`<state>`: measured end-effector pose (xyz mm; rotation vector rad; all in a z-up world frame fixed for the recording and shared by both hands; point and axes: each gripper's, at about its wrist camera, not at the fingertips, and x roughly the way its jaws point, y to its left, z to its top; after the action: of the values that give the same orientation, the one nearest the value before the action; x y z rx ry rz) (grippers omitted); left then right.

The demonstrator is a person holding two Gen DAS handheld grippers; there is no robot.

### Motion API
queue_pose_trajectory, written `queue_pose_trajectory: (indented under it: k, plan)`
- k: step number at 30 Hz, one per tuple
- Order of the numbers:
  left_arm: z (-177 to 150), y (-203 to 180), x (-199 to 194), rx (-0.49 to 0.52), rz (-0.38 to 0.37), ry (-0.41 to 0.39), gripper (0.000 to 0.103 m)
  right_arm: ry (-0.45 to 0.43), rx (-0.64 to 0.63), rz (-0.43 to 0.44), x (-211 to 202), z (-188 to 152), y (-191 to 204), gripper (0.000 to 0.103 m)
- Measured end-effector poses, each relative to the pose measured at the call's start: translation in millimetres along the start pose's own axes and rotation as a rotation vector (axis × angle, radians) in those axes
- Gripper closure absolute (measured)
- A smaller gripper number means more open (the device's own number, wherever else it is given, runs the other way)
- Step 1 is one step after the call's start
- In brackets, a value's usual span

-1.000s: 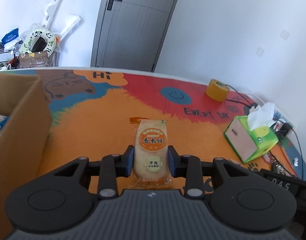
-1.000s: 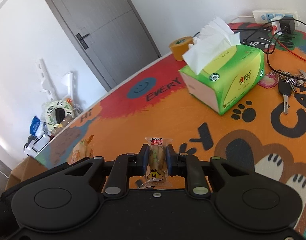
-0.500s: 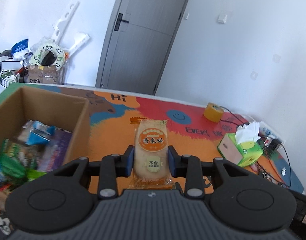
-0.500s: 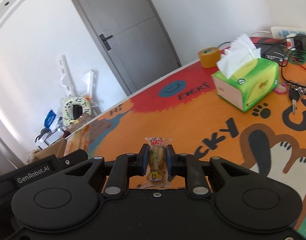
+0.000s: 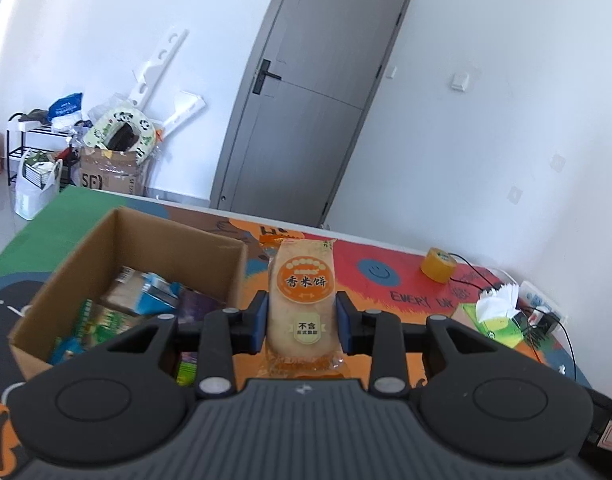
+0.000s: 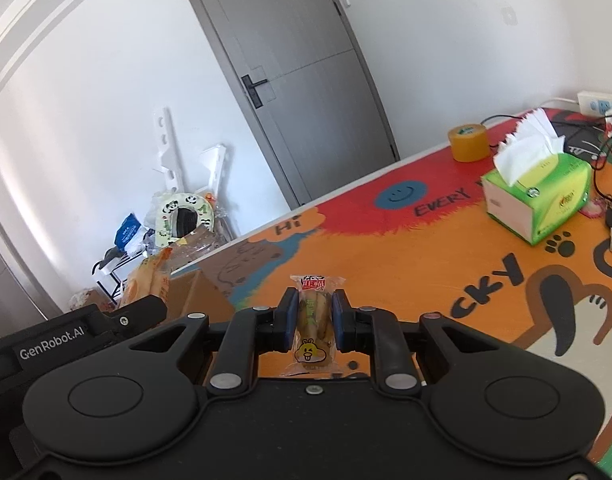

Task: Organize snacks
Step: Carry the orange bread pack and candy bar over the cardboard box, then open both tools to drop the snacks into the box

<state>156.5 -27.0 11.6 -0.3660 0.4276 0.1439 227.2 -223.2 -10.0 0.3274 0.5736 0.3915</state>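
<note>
I'm mid-carry: my left gripper (image 5: 302, 322) pinches a rice cracker packet (image 5: 301, 300) and my right gripper (image 6: 313, 322) a small snack pouch (image 6: 313, 320), so next I steer both over the cardboard box (image 5: 178, 240) at left and release.

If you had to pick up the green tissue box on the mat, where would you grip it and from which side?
A judgement: grip the tissue box across its two long side walls, low on the body, coming from above at its near end. Tissues fan from the top slot, so a central grasp would crush them; the flat walls suit the pads.
</note>
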Motion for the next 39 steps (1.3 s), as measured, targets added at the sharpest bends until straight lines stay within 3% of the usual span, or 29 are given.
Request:
queue_pose_trajectory:
  k: [17, 30, 35, 39]
  plan:
    - [17, 71, -28, -0.067, 0.102, -0.044, 0.07, 0.038, -0.07, 0.115, 12, -11, 61, 0.083]
    - [25, 117, -3, -0.122, 0.145, -0.011, 0.07, 0.08, -0.117, 0.172, 36, -14, 100, 0.083]
    - [27, 124, 11, -0.124, 0.116, 0.03, 0.069, 0.099, -0.12, 0.181, 50, -12, 111, 0.083]
    - [33, 132, 18, -0.126, 0.166, 0.03, 0.062, 0.114, -0.118, 0.187, 61, -9, 118, 0.083]
